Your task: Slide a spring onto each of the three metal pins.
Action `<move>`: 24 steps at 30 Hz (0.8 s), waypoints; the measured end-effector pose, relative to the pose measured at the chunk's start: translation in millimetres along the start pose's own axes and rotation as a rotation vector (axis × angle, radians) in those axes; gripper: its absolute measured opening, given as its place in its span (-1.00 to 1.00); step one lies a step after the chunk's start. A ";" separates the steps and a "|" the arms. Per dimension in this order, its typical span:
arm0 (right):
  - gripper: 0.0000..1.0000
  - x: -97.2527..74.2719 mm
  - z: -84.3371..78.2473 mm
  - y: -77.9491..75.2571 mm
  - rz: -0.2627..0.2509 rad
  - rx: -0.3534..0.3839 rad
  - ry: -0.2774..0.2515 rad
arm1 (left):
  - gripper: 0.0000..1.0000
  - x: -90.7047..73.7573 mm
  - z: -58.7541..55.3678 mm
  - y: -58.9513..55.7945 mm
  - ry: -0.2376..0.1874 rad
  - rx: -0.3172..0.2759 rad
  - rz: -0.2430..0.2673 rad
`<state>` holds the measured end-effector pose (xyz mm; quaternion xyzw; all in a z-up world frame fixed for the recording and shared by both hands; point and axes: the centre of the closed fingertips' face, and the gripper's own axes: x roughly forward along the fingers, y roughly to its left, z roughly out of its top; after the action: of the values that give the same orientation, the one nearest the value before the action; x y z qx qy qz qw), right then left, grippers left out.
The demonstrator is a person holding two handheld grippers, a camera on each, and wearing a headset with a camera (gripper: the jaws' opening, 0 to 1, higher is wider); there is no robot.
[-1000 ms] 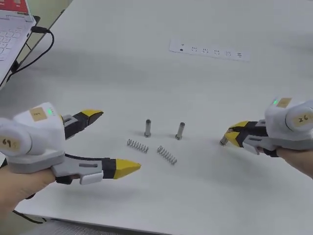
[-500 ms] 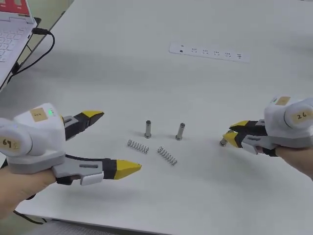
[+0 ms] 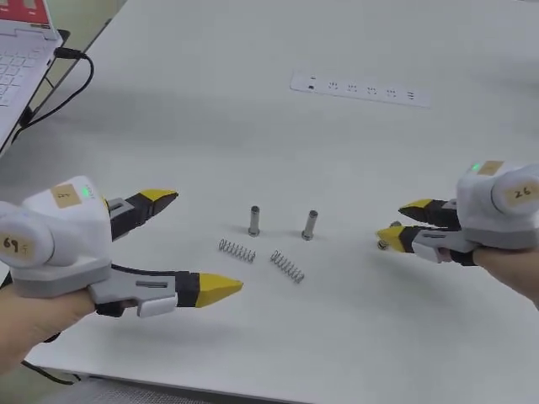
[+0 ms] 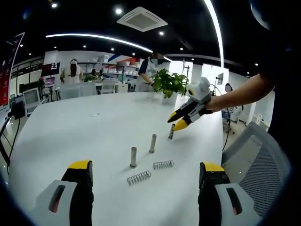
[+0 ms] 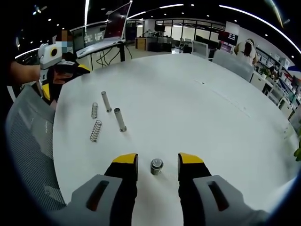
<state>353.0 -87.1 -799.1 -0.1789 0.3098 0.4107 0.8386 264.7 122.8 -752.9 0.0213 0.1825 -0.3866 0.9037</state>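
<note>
Two bare metal pins (image 3: pixel 254 220) (image 3: pixel 310 225) stand upright mid-table, with two loose springs (image 3: pixel 237 250) (image 3: pixel 287 266) lying just in front of them. A third pin (image 3: pixel 385 243) stands to the right and looks to have a spring on it (image 4: pixel 171 131). My right gripper (image 3: pixel 401 220) is open, and that pin (image 5: pixel 156 165) stands between its jaws untouched. My left gripper (image 3: pixel 189 242) hovers open and holds nothing, left of the springs (image 4: pixel 139 177) (image 4: pixel 163 165).
A white power strip (image 3: pixel 360 88) lies at the back of the white table. A laptop (image 3: pixel 21 42) with a black cable (image 3: pixel 59 93) sits at the far left edge. Mesh chairs (image 5: pixel 28 141) stand close to the table's near side.
My right gripper's jaws have parted and come off the right-hand pin, which stays standing. The left gripper, bare pins and loose springs have not moved.
</note>
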 end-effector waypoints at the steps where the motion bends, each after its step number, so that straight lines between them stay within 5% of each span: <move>1: -0.30 -0.5 0.4 1.0 0.004 0.008 -0.006 | 0.82 0.0 0.2 -0.1 0.000 0.000 0.000; 24: -0.17 -23.3 8.4 9.0 -0.013 0.061 -0.077 | 0.83 0.7 2.7 -4.5 0.004 0.012 -0.015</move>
<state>338.0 -90.5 -777.7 -0.1393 0.2887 0.4020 0.8577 262.8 118.7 -750.1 0.0260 0.1820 -0.3943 0.9004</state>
